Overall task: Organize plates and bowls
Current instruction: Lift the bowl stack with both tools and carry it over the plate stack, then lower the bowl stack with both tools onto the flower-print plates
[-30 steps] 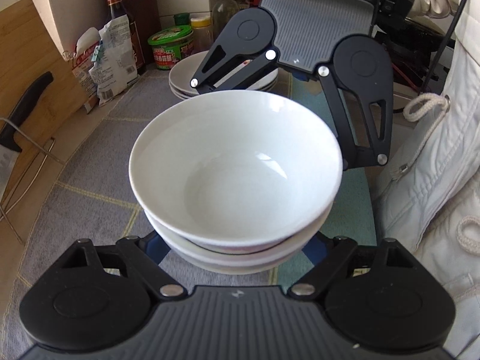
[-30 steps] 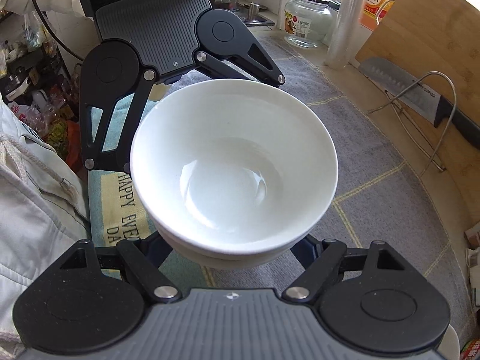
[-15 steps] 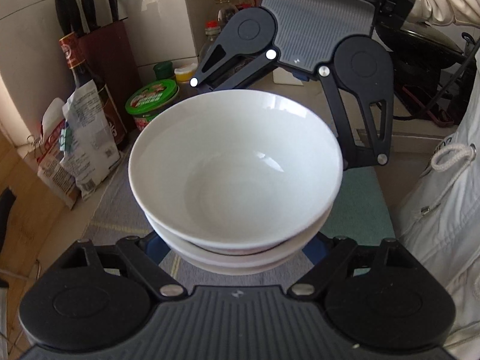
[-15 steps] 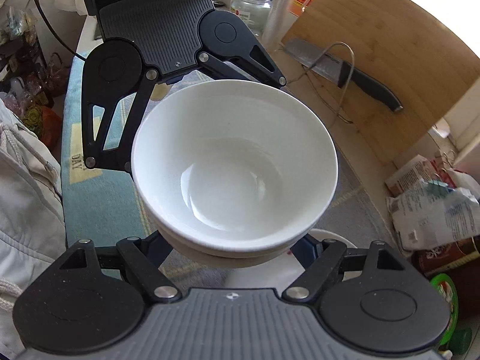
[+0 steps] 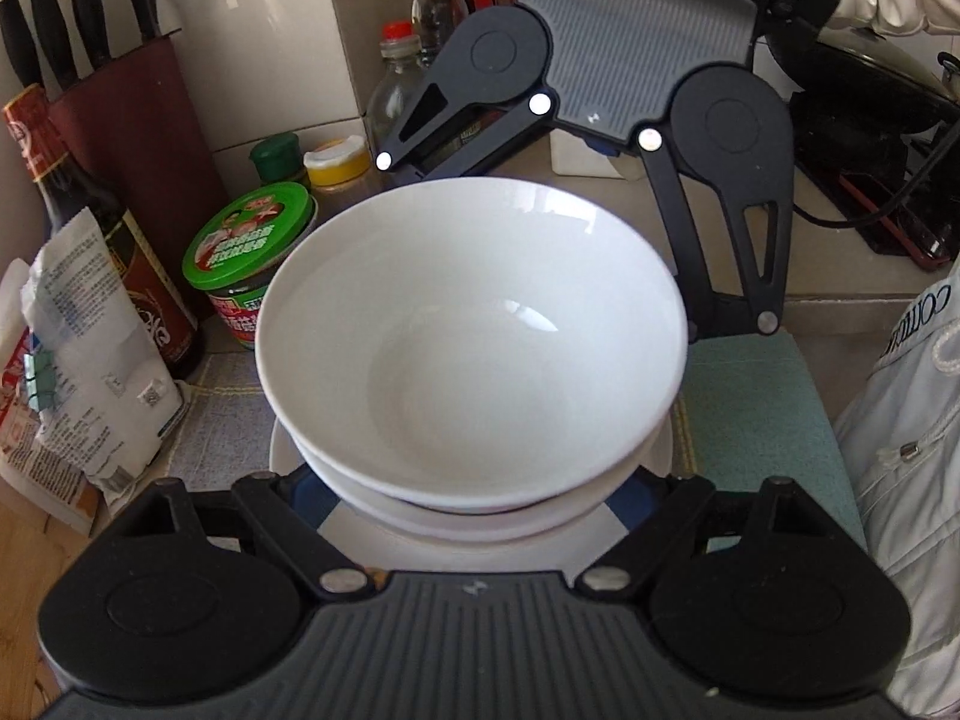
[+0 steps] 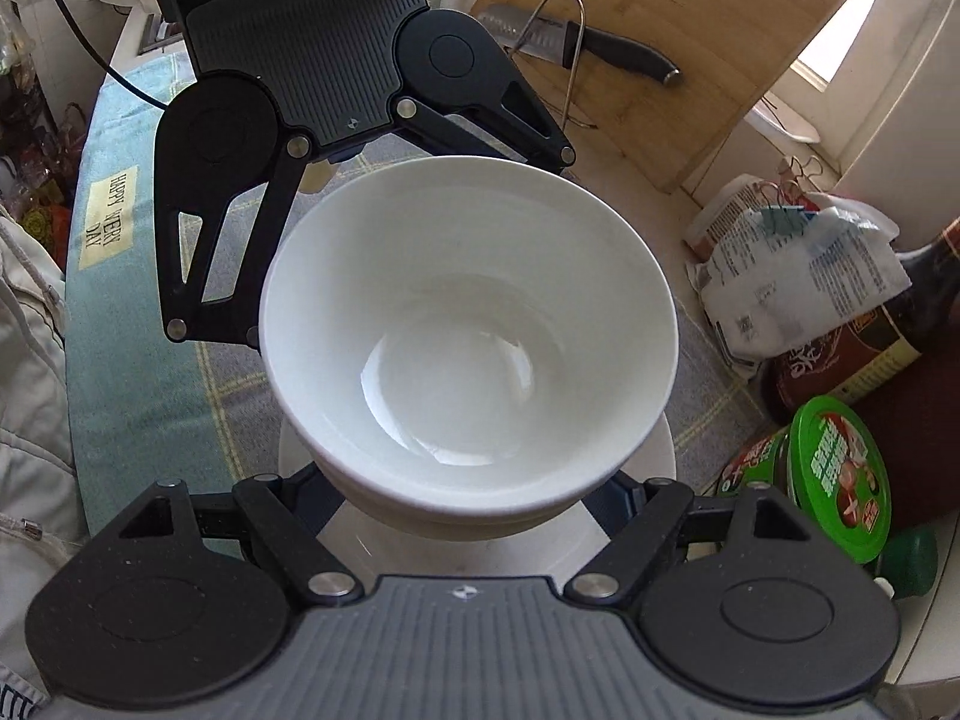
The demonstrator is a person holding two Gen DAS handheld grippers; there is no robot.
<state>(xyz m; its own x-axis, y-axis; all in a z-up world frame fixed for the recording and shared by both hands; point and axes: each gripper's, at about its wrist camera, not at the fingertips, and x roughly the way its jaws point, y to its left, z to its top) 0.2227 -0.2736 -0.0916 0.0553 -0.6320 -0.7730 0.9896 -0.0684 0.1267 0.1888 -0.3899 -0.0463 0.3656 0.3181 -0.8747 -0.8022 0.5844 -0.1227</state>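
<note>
A bench (image 5: 840, 306) runs below, covered by a grey checked mat (image 6: 234, 384) and a teal cloth (image 5: 756, 408). A bamboo cutting board (image 6: 690, 24) leans behind a knife (image 6: 606, 48). A stack of white bowls (image 5: 474, 324) fills the middle of both views, at least 2 nested, held above a white plate (image 6: 654, 456) lying on the mat; whether the stack touches the plate cannot be told. The left tongs (image 5: 474, 489) and the right tongs (image 6: 474, 492) face each other across the stack, each partly closed with its blue fingers (image 5: 312, 495) pressed on the lower bowl from opposite sides. Nearby stand a dark sauce bottle (image 5: 102, 216), a white bag (image 6: 798, 276) and a green-lidded jar (image 5: 249, 246).
</note>
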